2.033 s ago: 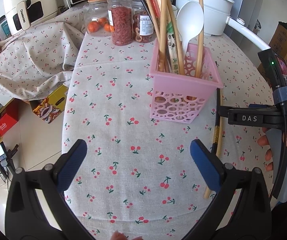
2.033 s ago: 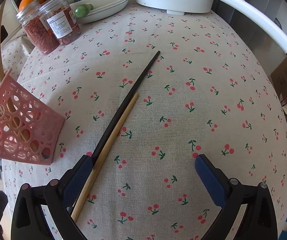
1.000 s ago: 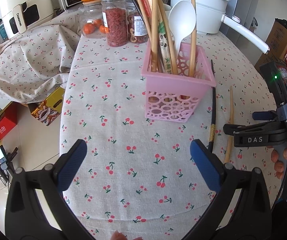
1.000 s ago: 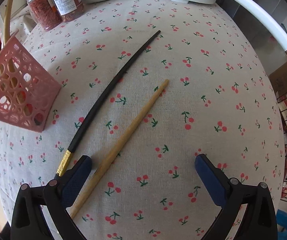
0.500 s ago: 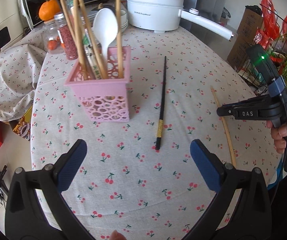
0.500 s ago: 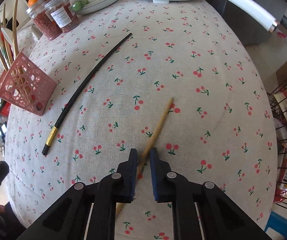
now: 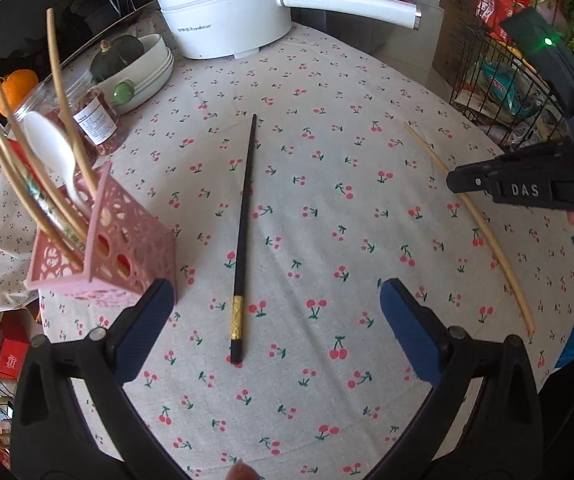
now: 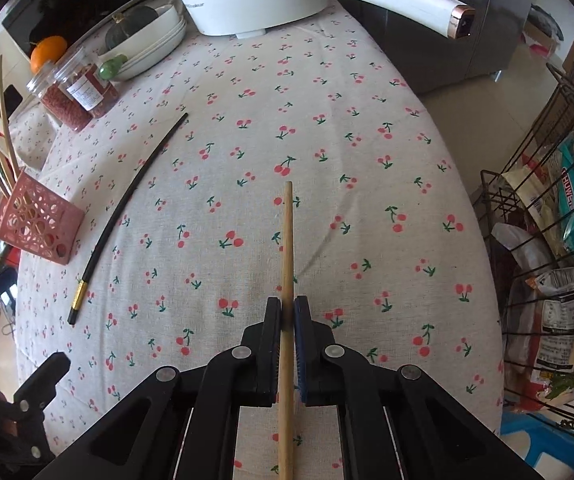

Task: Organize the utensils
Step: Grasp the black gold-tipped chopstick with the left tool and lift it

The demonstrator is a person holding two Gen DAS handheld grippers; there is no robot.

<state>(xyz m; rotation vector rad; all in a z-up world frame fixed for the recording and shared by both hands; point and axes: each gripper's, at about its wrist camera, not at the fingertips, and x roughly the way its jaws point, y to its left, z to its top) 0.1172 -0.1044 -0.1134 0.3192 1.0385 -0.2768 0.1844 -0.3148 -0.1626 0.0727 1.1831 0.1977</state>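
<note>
Two chopsticks are left on the cherry-print tablecloth (image 7: 327, 128), and I read them left to right. At far left stands the pink basket (image 7: 127, 248), tilted in my left view, already holding bamboo chopsticks and a white spoon (image 7: 53, 148). Just to its right the black chopstick (image 7: 245, 216) lies flat, long axis running away from me, its gold-banded end nearest and sitting between the wide-open pads of my left gripper (image 7: 277, 316), which touches nothing. Further right, my right gripper (image 8: 287, 312) is clamped on the bamboo chopstick (image 8: 287, 240), the stick running straight along the fingers and poking out ahead. I judge the basket lies well to the left of that held stick, beyond the black one, so the carry goes leftward across it.
</note>
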